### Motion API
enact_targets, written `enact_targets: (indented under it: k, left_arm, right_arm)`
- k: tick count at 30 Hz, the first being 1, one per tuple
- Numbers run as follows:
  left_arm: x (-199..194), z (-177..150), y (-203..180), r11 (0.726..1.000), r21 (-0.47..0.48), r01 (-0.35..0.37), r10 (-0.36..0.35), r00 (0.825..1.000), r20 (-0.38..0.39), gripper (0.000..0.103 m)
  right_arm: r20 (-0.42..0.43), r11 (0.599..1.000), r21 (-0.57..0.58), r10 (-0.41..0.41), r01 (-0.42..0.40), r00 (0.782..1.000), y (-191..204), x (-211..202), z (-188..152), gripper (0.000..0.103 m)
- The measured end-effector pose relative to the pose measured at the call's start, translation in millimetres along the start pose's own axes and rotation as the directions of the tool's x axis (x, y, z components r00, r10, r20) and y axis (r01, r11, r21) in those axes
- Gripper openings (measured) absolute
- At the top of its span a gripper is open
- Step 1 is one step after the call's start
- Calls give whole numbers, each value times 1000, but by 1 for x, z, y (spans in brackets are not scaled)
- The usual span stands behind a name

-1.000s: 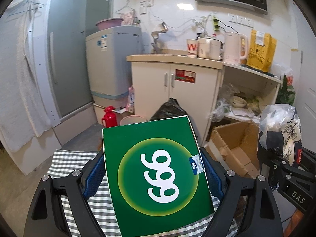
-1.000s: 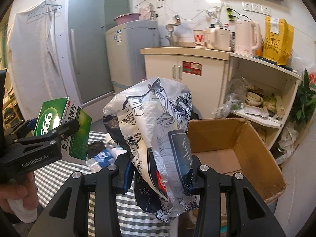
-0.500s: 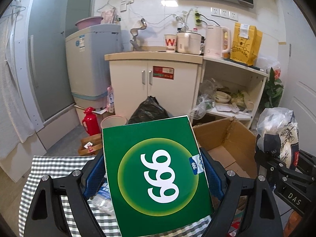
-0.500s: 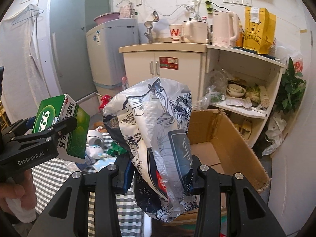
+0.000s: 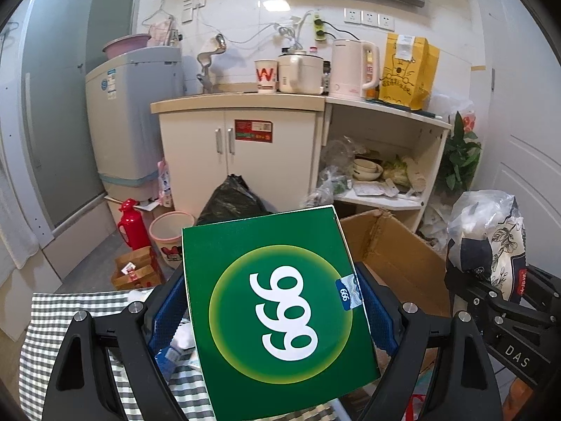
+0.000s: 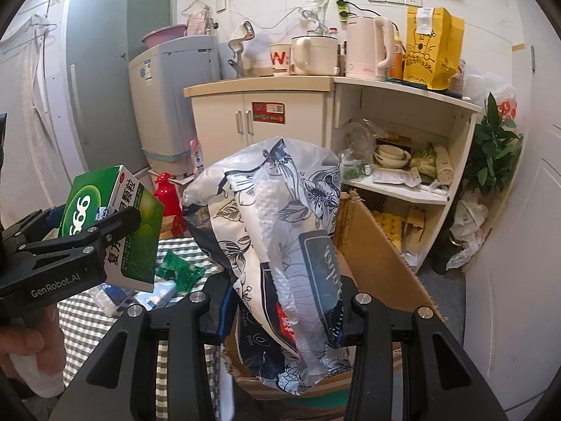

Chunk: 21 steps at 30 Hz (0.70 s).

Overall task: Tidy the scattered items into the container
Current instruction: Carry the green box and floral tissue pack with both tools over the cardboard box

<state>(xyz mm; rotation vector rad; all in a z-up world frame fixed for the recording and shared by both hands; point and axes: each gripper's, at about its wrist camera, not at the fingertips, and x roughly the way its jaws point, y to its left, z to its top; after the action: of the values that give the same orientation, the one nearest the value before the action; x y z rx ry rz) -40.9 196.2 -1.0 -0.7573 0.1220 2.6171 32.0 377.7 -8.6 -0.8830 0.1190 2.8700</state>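
Two grippers each pinched one item: the left gripper (image 5: 273, 315) clamped a green box (image 5: 280, 312) marked 999 above the checked tablecloth (image 5: 63, 319), while the right gripper (image 6: 280, 312) squeezed a floral plastic packet (image 6: 284, 245) over the open cardboard box (image 6: 378, 263). Small packets (image 6: 175, 273) littered the cloth.

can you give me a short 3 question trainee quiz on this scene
1. True or false: the left hand-held gripper grips a green cardboard box printed 999.
2. What does the right hand-held gripper hold? A) a red thermos B) a floral-print plastic bag C) a white kettle
3. Fill in: the open brown cardboard carton stands beside the ____-and-white checked tablecloth.

Key: 1 true; 2 B; 3 grey
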Motion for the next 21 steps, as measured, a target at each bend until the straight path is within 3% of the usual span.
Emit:
enact_targets:
  k: [21]
  left_arm:
    - [54,6,-67,990,44,135,-132,989,-71,88]
  right_arm:
    - [-69,995,48,-78,82,995,-57,27,-1,42]
